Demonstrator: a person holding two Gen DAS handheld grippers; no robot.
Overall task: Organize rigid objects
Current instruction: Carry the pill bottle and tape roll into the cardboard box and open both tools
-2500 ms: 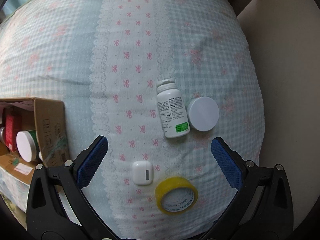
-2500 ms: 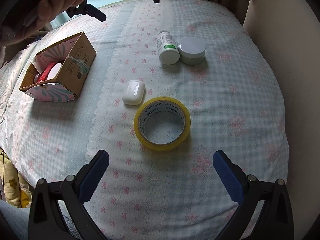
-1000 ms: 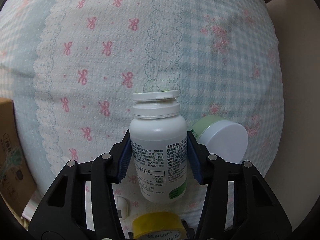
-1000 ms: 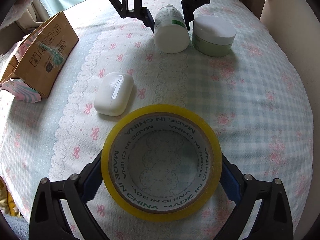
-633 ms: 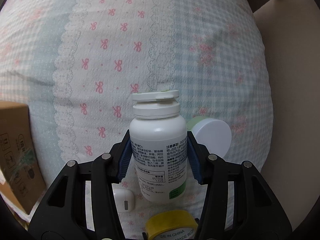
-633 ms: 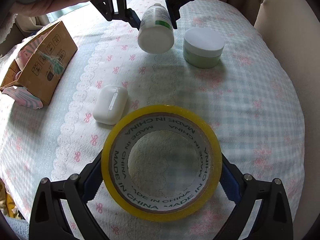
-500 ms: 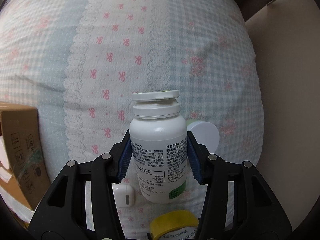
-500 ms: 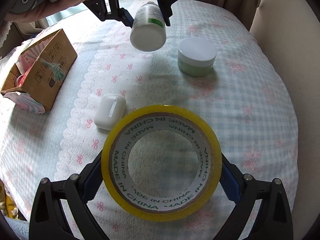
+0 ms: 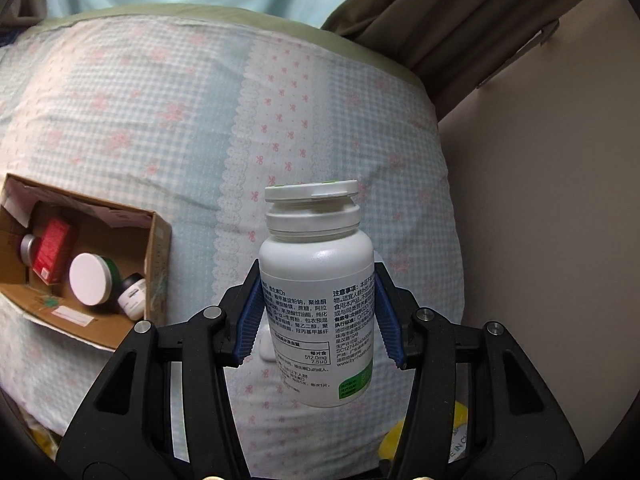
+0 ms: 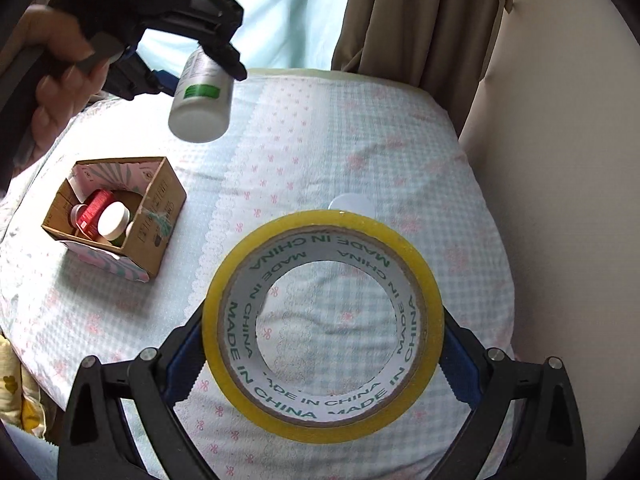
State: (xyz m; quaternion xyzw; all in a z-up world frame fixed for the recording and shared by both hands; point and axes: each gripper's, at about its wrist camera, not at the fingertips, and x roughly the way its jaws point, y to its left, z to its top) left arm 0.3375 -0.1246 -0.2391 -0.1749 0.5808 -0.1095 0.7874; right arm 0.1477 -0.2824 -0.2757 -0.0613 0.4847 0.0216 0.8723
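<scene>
My left gripper (image 9: 318, 322) is shut on a white pill bottle (image 9: 316, 292) with a green label and holds it high above the bed; the bottle also shows in the right wrist view (image 10: 200, 96). My right gripper (image 10: 322, 344) is shut on a yellow tape roll (image 10: 323, 326) marked MADE IN CHINA, lifted off the bed. An open cardboard box (image 9: 158, 264) (image 10: 160, 216) lies on the bed to the left, holding a red packet and white-lidded jars. A white earbud case (image 9: 265, 347) peeks out behind the bottle. A white-lidded jar (image 10: 350, 203) shows just above the tape.
The bed has a blue-checked cover (image 9: 140, 120) with pink bows. A beige wall (image 9: 540, 200) runs along the right side, and brown curtains (image 10: 420, 20) hang at the back. The person's hand (image 10: 52, 64) holds the left gripper at upper left.
Both grippers have risen well above the bed with their objects. The left gripper has swung so the open box is now in its view at the left.
</scene>
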